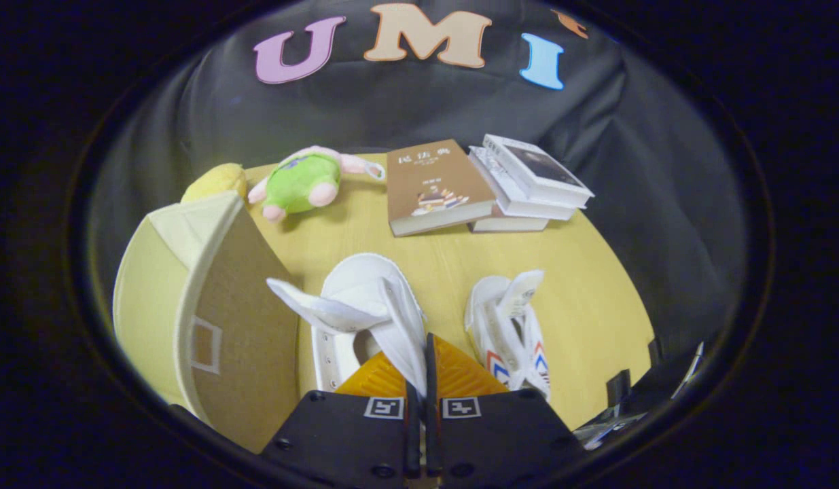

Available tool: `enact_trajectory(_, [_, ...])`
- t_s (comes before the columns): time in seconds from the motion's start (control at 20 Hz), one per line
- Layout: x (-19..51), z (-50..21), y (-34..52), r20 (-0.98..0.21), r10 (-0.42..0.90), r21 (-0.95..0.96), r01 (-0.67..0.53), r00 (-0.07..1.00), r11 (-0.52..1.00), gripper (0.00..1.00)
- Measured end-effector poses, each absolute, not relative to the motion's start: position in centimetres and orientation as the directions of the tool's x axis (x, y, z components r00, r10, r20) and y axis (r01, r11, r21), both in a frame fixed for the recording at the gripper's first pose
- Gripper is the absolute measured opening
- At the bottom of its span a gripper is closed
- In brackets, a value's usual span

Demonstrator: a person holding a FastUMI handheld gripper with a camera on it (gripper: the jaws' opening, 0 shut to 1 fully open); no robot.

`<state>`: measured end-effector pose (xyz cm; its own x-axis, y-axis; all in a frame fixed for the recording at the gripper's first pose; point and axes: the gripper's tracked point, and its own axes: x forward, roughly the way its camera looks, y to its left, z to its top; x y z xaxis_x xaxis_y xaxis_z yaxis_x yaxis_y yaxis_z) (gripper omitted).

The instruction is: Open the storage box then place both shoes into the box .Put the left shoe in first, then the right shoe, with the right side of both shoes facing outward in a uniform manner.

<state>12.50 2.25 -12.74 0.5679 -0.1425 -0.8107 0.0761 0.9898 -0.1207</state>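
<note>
So the gripper [422, 380] has its two fingers squeezed together on the side wall of a white shoe [365, 305], pinched at the collar. Looks lifted or at least held, hard to tell which. Just beside it on one side is the storage box [215, 299], flap already swung open, so I'd say step one is done. The second shoe [511, 326] sits on the yellow table [596, 299] on the other side, untouched. Nothing in the box yet as far as I can see. Beyond them: a plush toy [304, 180] and some books [480, 183].
</note>
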Motion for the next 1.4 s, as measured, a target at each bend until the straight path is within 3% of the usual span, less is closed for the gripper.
enact_trajectory(0.25, [13.8, -3.2, 1.7, -0.74, -0.196, -0.129, 0.15, 0.643, 0.98, 0.07])
enact_trajectory(0.6, [13.7, 1.8, 13.7, -0.708, 0.008, 0.13, 0.119, 0.706, 0.984, 0.07])
enact_trajectory(0.95, [11.8, -4.0, 23.5, -0.772, 0.048, 0.162, 0.123, 0.633, 0.979, 0.07])
enact_trajectory(1.4, [9.7, -12.7, 25.6, -0.879, -0.016, 0.08, 0.181, 0.476, 0.98, 0.07])
